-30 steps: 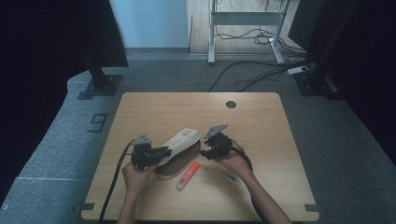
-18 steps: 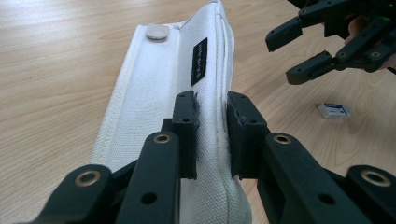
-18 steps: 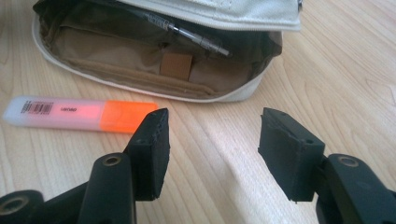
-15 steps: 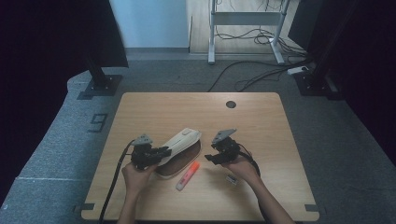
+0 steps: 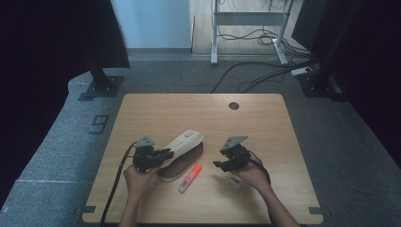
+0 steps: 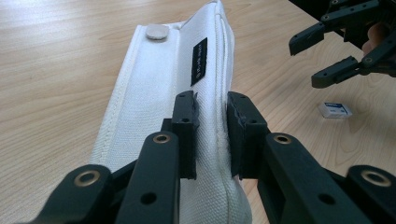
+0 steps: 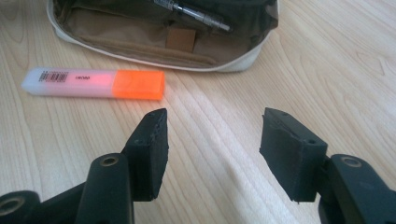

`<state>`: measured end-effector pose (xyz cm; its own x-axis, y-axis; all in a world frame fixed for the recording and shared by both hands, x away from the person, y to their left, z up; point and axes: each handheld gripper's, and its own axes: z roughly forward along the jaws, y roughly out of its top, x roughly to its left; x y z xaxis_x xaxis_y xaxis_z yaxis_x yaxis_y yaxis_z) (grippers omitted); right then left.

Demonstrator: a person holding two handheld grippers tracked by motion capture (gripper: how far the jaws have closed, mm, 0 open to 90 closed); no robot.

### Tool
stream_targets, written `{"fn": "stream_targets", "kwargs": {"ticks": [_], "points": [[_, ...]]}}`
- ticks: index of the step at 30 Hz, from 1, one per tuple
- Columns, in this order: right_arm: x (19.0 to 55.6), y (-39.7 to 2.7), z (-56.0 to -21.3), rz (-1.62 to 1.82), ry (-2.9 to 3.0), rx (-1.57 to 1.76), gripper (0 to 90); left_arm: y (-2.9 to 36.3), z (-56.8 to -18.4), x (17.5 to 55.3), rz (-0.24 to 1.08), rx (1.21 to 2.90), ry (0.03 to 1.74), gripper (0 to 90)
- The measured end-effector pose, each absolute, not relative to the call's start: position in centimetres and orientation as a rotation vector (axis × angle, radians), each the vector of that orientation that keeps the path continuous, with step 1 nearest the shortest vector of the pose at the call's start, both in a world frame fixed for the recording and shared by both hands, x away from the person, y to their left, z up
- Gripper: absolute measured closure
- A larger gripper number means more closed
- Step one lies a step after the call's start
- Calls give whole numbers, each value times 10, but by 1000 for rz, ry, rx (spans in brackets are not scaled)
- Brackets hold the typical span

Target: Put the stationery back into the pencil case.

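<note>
The left gripper [image 5: 152, 156] has its jaws clamped on the raised flap of a white pencil case [image 6: 187, 93], the fabric pinched between the two pads; the flap runs away from those jaws across the desk [image 5: 265, 123], with a round snap button [image 6: 157, 31] and a small black label [image 6: 199, 60] farther along it; the case lies open, and in the right gripper view a metal pen [image 7: 196, 16] shows inside it.

The right gripper [image 5: 227, 161] holds nothing; its jaws have just been opening and now stand moderately wide above bare wood; ahead of them and to their left lies an orange highlighter [image 7: 95, 84], just in front of the open mouth of the case; a small white eraser [image 5: 234, 181] sits on the desk close under the right hand [image 5: 253, 176].
</note>
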<state>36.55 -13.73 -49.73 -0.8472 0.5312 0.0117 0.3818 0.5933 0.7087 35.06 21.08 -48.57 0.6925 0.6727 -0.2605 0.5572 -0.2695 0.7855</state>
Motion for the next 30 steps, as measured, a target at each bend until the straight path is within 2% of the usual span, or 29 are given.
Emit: {"fn": "stream_targets", "kwargs": {"ticks": [13, 30], "points": [[350, -161, -503, 1123, 2595, 807, 390, 210, -486, 350, 158, 1953, 948, 738], [325, -190, -515, 1149, 2578, 851, 437, 210, -486, 351, 157, 1952, 949, 739]]}}
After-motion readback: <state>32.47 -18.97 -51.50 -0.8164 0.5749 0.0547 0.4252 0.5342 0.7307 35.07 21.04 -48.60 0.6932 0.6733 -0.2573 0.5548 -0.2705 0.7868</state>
